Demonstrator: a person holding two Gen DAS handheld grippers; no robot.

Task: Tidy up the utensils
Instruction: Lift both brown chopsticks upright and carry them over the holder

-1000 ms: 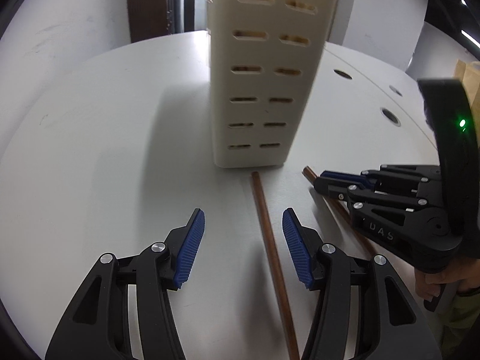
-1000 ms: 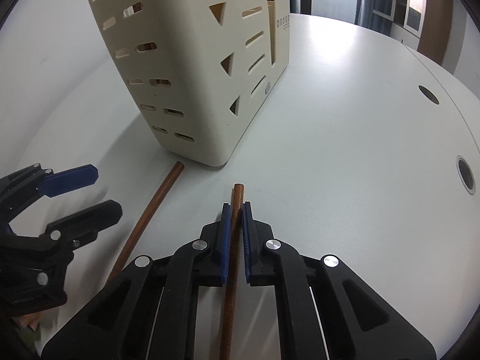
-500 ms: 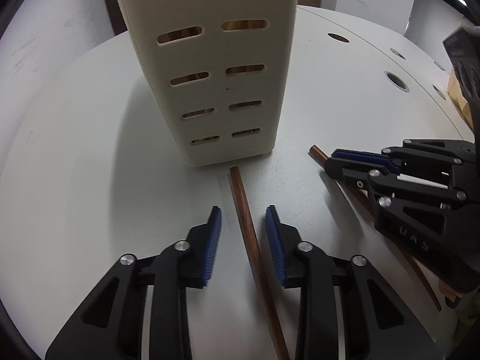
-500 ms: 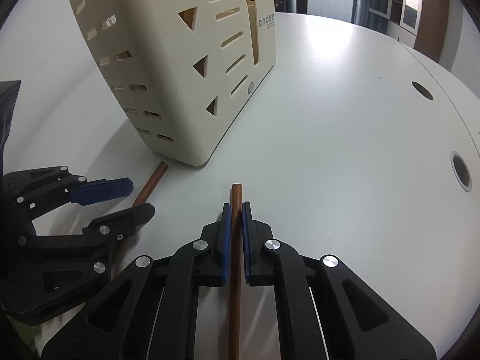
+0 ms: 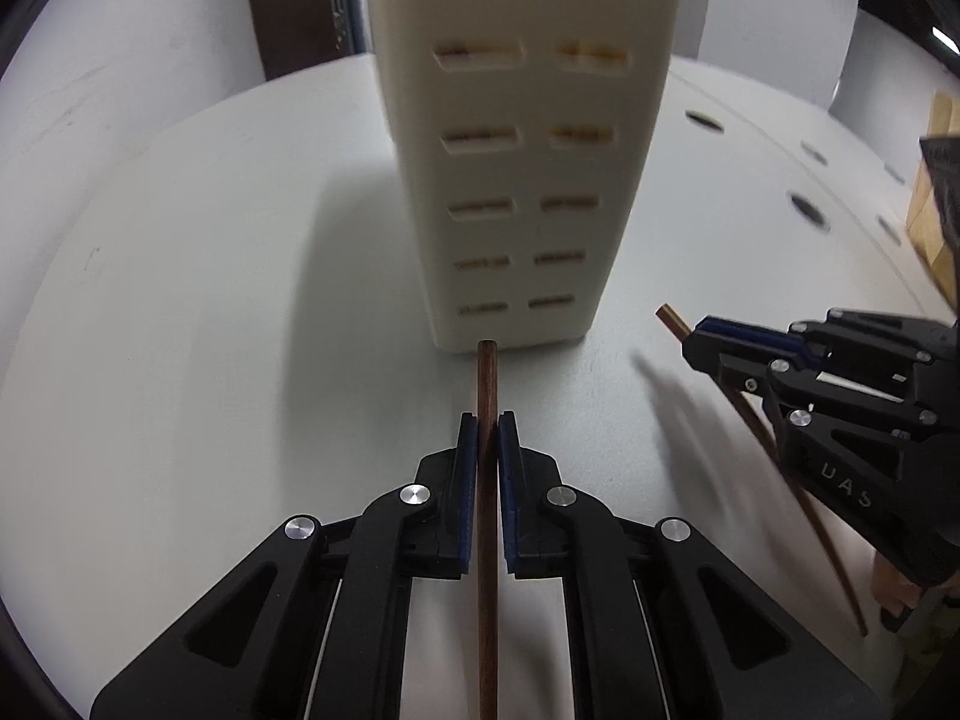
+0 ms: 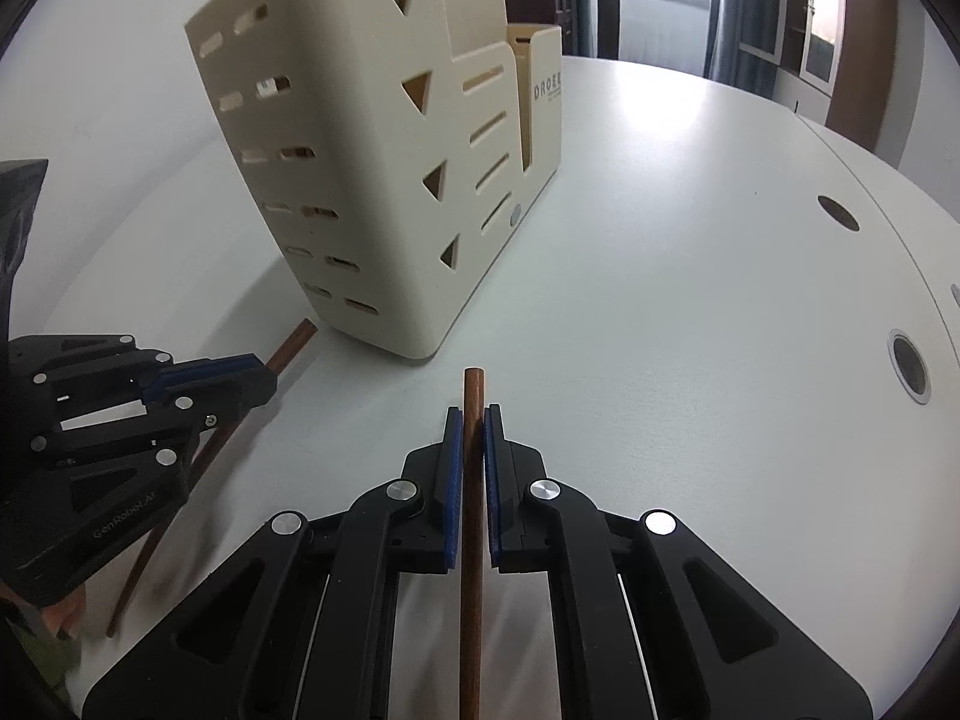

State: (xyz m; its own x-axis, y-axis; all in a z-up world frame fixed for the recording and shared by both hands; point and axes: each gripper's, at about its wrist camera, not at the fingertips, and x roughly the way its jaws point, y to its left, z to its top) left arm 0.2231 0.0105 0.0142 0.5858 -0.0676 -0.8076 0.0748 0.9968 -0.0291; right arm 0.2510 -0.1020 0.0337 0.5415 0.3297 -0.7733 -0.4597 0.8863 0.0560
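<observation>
Cream holder (image 6: 372,192) reads "DROE"; left claw (image 6: 264,375) "GenRobot.AI".

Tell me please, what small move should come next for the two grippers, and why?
Probably lift both chopsticks toward the holder's top. The left gripper is shut on one chopstick, the right gripper on the other chopstick, beside the cream holder.

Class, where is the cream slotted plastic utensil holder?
In both wrist views, the cream slotted utensil holder stands upright on the white table, just beyond both chopstick tips.

Two slim brown chopsticks (image 5: 487,384) (image 6: 472,396) — each clamped lengthwise between blue pads — point toward the slotted cream holder (image 6: 360,180).
</observation>
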